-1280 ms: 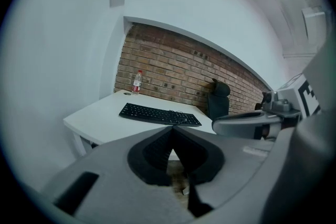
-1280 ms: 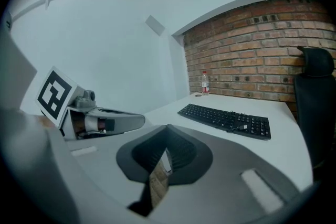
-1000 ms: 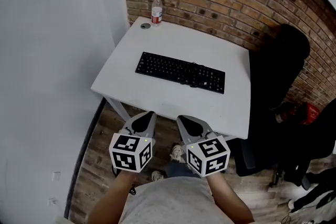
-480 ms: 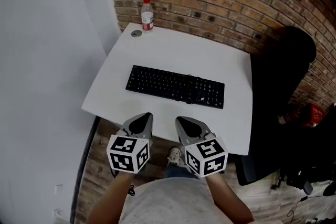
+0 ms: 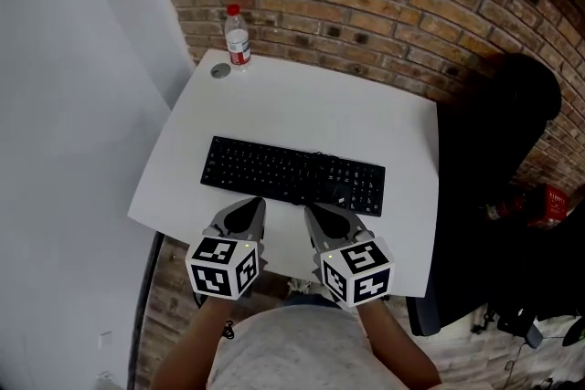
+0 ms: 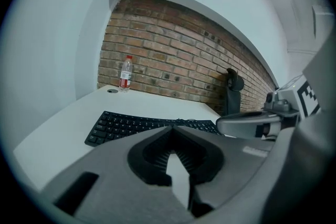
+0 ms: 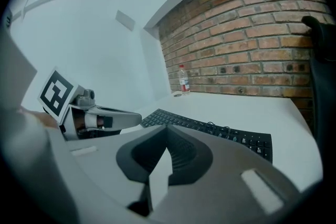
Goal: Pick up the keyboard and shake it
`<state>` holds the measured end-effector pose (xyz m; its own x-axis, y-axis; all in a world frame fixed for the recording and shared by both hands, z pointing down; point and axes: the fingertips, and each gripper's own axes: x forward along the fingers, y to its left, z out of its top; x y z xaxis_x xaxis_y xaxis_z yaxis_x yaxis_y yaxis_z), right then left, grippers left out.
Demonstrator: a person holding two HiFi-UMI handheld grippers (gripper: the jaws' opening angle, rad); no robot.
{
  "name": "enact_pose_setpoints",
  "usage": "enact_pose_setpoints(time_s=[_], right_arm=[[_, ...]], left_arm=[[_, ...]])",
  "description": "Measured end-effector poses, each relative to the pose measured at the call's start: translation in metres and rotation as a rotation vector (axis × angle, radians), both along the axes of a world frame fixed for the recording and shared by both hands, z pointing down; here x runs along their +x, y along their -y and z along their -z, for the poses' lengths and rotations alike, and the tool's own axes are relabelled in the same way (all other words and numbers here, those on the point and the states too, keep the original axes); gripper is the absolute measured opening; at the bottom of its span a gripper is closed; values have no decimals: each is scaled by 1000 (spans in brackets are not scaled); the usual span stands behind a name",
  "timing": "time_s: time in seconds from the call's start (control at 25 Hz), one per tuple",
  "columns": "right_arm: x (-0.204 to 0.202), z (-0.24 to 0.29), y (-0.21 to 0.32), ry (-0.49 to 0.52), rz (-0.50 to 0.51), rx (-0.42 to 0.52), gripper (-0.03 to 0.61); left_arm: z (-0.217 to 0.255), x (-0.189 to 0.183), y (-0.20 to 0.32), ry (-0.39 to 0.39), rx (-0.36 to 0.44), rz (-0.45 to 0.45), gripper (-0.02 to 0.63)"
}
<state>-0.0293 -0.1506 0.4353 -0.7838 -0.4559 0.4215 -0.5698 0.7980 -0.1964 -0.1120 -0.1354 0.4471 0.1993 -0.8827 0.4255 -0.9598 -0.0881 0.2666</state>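
Note:
A black keyboard (image 5: 292, 175) lies across the middle of the white table (image 5: 311, 114), with its cable bunched on its right half. The same keyboard (image 6: 131, 124) shows in the left gripper view, and the keyboard (image 7: 210, 130) in the right gripper view. My left gripper (image 5: 245, 213) hovers at the table's near edge, just short of the keyboard, shut and empty. Beside it my right gripper (image 5: 322, 216) is also shut, holding nothing. Both point toward the keyboard's near side.
A plastic water bottle (image 5: 237, 38) with a red cap stands at the table's far left corner, next to a round cable grommet (image 5: 220, 70). A brick wall (image 5: 384, 5) backs the table. A black office chair (image 5: 489, 160) stands to the right.
The view has closed in on the table. Both grippers, earlier over the floor short of the table, now reach over its near edge close to the keyboard.

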Motion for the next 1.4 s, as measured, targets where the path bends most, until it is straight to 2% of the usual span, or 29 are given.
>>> enact_pose_setpoints(time_s=[0.48,0.68,1.08,1.4], right_arm=[[21,-18,64,-7,-15,-33,12],[34,-28,85,-33,-72,-46,12],[54,-49,108,-110,-219,-75,14],[70,-55,119,-166,-322,-74,61]], left_arm=[[-20,-18,49,14,-51,-1,-3],[-31,-44,59,-16,-74,-9,40],[-54,-106,78,23,-138,-86,121],[-66,-153,94,34,-177,-130,223]])
